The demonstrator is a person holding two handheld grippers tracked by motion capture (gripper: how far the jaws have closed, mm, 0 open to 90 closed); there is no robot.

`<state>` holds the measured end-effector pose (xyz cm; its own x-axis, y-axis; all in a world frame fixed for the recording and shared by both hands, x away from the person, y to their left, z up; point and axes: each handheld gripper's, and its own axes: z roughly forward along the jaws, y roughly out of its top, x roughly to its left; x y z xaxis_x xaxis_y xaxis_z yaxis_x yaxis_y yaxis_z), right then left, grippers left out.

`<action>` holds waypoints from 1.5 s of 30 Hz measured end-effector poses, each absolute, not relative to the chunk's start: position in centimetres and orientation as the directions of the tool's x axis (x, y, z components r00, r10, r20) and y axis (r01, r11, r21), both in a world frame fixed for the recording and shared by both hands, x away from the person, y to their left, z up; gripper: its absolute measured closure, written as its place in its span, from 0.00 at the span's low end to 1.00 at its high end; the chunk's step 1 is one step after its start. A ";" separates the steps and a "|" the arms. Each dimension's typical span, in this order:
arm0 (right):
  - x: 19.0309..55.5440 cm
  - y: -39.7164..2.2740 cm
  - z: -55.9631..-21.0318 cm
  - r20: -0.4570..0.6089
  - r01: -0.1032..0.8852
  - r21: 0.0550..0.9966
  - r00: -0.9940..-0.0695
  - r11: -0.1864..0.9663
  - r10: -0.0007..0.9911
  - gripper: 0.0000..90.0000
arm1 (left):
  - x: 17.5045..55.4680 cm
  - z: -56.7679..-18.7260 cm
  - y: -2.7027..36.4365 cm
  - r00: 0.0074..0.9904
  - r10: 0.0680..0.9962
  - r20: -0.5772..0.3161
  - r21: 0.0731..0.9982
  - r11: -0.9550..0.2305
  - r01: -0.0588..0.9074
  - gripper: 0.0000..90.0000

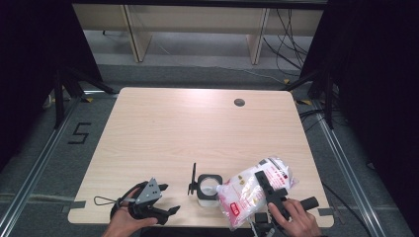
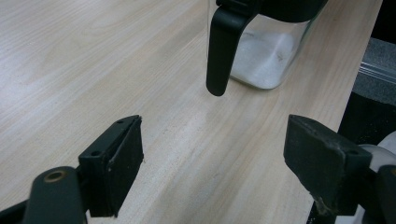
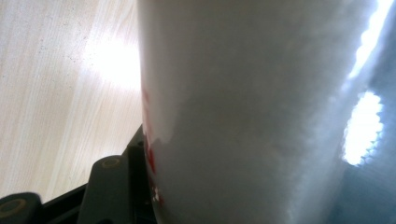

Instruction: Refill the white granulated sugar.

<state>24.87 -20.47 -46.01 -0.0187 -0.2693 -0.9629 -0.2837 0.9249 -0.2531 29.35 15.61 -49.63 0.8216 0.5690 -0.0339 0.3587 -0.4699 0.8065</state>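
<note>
The bag (image 1: 257, 190), clear plastic with red print and full of white grains, sits at the near right of the table (image 1: 197, 123), tipped so that its lower end leans toward the open mouth of the jar (image 1: 207, 190) just beside it. You hold it that way, it seems, so the contents can run down into the jar rather than onto the wood. Your right gripper (image 1: 264, 185) clamps the bag across its middle: in the right gripper view the white bulk presses right against the one black jaw you can see, so the jaws are closed on the bag at a wide setting, wide because the bag is fat. Gripping mid-body rather than at an end probably gives you control of the tilt.

The jar stands upright near the front edge, clear-walled with a black rim, already holding some white grains at the bottom. Its black hinged lid (image 1: 192, 180) stands flipped open on the side away from the bag, which keeps the mouth free.

Your left gripper (image 1: 165, 210) rests low at the near left, apart from the jar, jaws spread wide with nothing but bare table between them. It faces the jar, likely ready to steady it if it shifts.
</note>
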 end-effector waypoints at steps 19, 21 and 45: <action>24.8 -20.6 -46.0 -0.970 -0.280 -0.223 -0.034 0.934 -0.242 0.48 | 29.3 -49.6 15.7 0.820 0.572 -0.027 0.805 -0.474 0.358 0.21; 25.0 -20.6 -45.8 -0.970 -0.292 -0.221 -0.029 0.930 -0.240 0.48 | 29.3 -49.6 15.6 0.821 0.569 -0.031 0.811 -0.467 0.354 0.21; 24.9 -20.7 -45.7 -0.976 -0.296 -0.194 -0.041 0.935 -0.215 0.49 | 29.3 -49.5 15.7 0.821 0.571 -0.024 0.805 -0.475 0.354 0.21</action>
